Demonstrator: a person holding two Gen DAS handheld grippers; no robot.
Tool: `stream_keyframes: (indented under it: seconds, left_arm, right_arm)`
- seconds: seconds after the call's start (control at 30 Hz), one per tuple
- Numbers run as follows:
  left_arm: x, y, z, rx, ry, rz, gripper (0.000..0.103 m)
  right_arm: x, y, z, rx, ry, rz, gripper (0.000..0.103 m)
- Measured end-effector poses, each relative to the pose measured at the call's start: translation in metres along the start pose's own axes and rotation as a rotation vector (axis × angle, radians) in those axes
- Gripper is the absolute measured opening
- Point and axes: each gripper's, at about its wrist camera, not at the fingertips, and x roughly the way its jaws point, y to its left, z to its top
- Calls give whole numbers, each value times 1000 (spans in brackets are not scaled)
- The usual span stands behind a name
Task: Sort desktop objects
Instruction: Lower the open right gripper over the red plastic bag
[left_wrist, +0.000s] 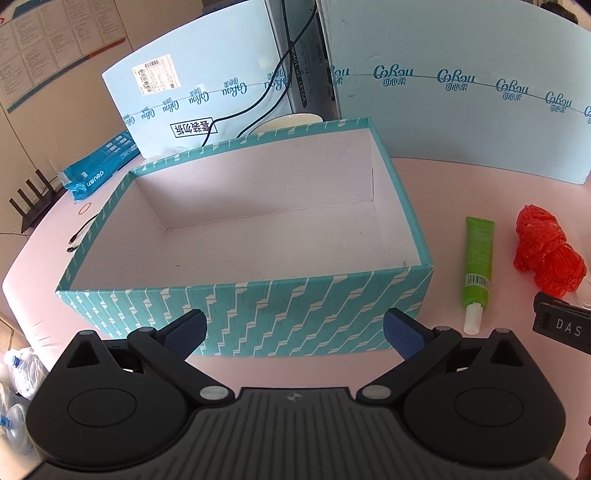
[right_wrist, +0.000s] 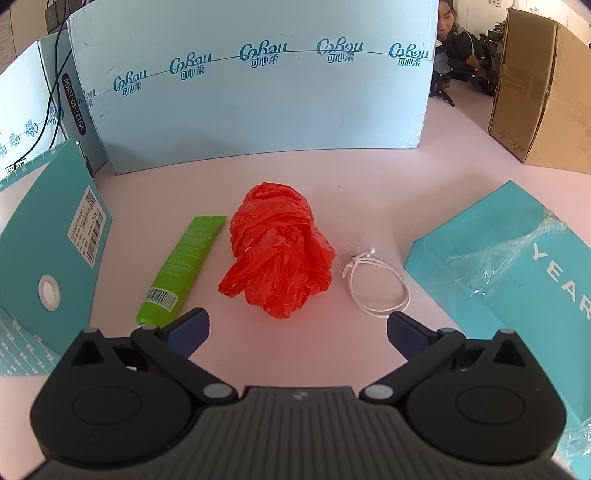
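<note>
Plainly crumpled red plastic bag (right_wrist: 277, 254) beside green tube (right_wrist: 183, 267).

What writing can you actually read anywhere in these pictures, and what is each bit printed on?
"CoRou", repeated: pale blue board behind the items.
"YEAR": teal lid, right wrist view.
"DAS": black part, left wrist view.
"deuen", upside down, uncertain: blue packet.
"VG137-10-10MW", roughly: box side between the boards.
Too small to read: green tube print, teal box sticker, wall poster.

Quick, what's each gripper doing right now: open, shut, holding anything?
Left gripper: open, empty, facing the teal box.
Right gripper: open, empty, facing the red plastic bag.
</note>
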Motion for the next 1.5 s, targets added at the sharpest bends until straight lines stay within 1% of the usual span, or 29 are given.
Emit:
stream_keyframes:
  seconds: [0.23,0.43,0.57,0.93,1.2,1.5]
  left_arm:
    - [4,-5,3,22,-12,-3,102]
    - [7,-7,2,24,-2,-10,102]
    - [7,-7,2,19,-15,-14,102]
    - [4,-15,2,48,-40,-81,102]
    - [5,-20,3,55,-45,-111,102]
    - [6,-27,2,63,-49,-124,102]
  right_arm:
    - [1,0,3,3,-4,-3,103]
    - [-1,2,5,-7,-17,-5,103]
    - [-2,1,6,-2,-23,-9,103]
    - [-1,-1,13,0,-38,-10,103]
    - [-1,-1,17,-12,-44,-7,103]
    - [-3,-8,17,-1,-46,-18,103]
